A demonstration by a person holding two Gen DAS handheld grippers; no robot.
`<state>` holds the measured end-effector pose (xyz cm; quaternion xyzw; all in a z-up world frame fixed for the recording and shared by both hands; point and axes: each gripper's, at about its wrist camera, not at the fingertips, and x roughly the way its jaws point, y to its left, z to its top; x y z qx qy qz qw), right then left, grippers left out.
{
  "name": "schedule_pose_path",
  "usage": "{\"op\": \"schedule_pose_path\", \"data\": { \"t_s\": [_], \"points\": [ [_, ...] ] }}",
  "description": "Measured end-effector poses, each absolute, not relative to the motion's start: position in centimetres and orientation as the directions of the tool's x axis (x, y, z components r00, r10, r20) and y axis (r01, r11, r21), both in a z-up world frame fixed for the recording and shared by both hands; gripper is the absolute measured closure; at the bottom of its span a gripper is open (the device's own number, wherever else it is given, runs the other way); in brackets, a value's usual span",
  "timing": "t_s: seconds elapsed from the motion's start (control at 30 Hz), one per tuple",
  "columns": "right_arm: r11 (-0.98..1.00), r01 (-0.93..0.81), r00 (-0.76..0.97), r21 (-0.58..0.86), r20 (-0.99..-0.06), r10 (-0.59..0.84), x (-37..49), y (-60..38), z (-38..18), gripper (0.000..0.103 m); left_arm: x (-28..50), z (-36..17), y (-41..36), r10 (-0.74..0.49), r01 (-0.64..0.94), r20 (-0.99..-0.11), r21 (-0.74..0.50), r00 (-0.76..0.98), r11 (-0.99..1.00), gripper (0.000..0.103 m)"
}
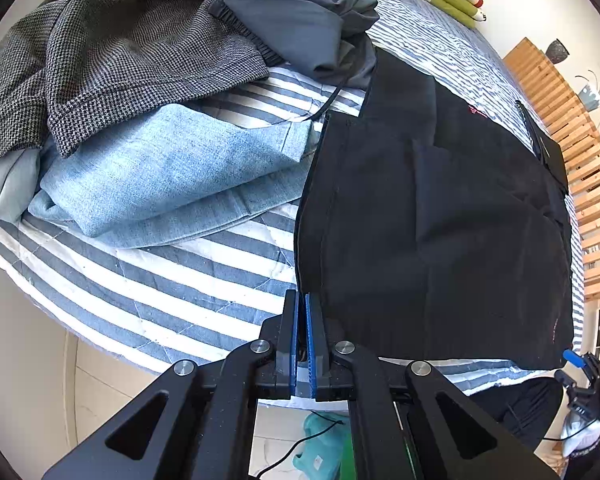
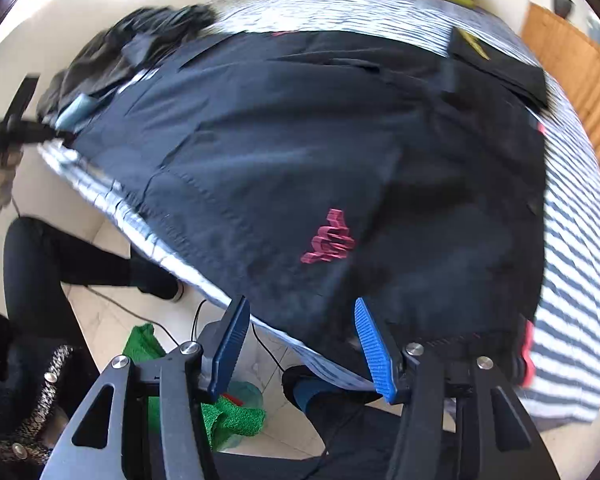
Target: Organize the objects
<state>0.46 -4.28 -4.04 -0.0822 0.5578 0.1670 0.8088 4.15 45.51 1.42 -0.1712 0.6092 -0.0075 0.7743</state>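
The striped blue-and-white quilted cotton bedspread [image 1: 188,280] looks soft and matt, stitched in lines. On it, the flat black cloth garment [image 1: 440,220] is smooth and matt, with a raised pink embroidered logo [image 2: 330,238]. Left of that garment lie faded light-blue denim [image 1: 160,176], coarse-woven, and a grey houndstooth knit [image 1: 112,60], rough-textured. The left hand-held gripper [image 1: 302,312] is matt black plastic with ribbed blue pads [image 1: 310,340] and shiny metal bolts [image 1: 260,346].

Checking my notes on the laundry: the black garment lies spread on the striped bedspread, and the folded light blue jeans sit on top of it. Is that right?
Not quite. The light blue jeans lie beside the black garment, directly on the striped bedspread, not on top of it. The left wrist view shows this; the rest stands.
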Motion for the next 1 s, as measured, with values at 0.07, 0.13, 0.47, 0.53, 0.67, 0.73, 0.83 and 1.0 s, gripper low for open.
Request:
{"op": "schedule_pose_path", "data": {
  "t_s": [0.07,0.13,0.47,0.53,0.67,0.73,0.83,1.0],
  "points": [
    [0.906,-0.422,0.322,0.022,-0.931,0.173,0.0,-2.2,-4.4,0.052,4.2,1.2,45.5,-0.221,-0.196,-0.941,-0.274,0.255,0.941,0.100],
    [0.890,-0.457,0.329,-0.014,-0.932,0.154,0.1,-0.9,-5.1,0.052,4.4,1.0,45.5,-0.225,-0.197,-0.941,-0.278,0.254,0.940,0.100],
    [0.891,-0.452,0.309,-0.030,-0.943,0.125,0.6,-2.4,-6.7,0.052,5.4,0.2,45.1,-0.219,-0.199,-0.944,-0.271,0.247,0.942,0.100],
    [0.896,-0.444,0.298,-0.010,-0.945,0.138,0.5,-2.7,-6.7,0.052,5.5,0.1,45.2,-0.220,-0.201,-0.943,-0.273,0.248,0.941,0.100],
    [0.899,-0.437,0.296,-0.028,-0.948,0.114,0.0,-3.7,-6.5,0.052,5.6,0.2,45.2,-0.221,-0.204,-0.942,-0.275,0.253,0.940,0.100],
    [0.900,-0.432,0.299,-0.053,-0.950,0.088,-0.1,-4.2,-6.7,0.052,5.7,0.4,45.1,-0.219,-0.204,-0.941,-0.274,0.258,0.940,0.100],
    [0.911,-0.407,0.300,-0.066,-0.952,0.065,0.1,-4.9,-6.7,0.054,5.8,0.8,45.0,-0.219,-0.203,-0.939,-0.276,0.265,0.940,0.100],
    [0.908,-0.403,0.341,-0.117,-0.939,0.031,-0.2,-5.2,-5.8,0.089,5.8,1.7,45.0,-0.219,-0.216,-0.932,-0.286,0.290,0.933,0.100]
  ]
}}
